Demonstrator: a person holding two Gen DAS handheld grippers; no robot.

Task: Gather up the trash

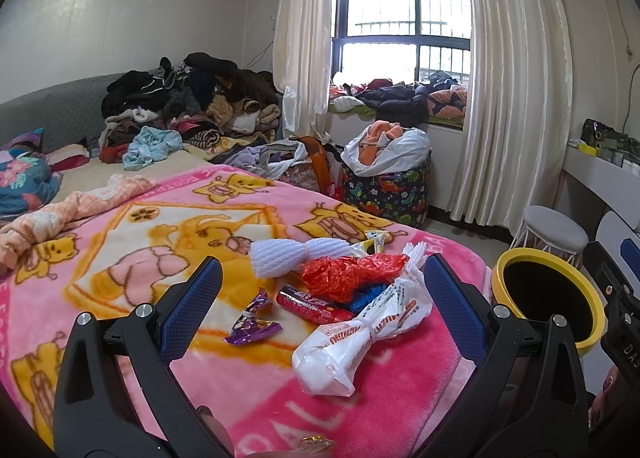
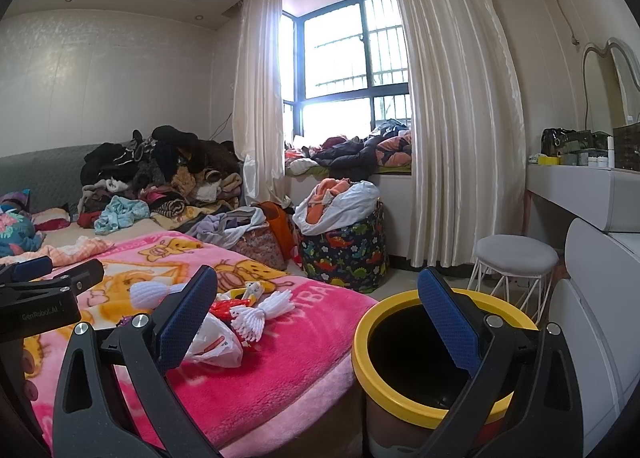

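Left wrist: pink blanket [image 1: 360, 410], trash, curtained window [image 1: 404, 6]

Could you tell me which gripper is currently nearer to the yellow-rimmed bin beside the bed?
Right. The right gripper hovers open at the yellow-rimmed bin, one finger over its mouth. The left gripper is open over the trash on the pink blanket, with the bin off to its right.
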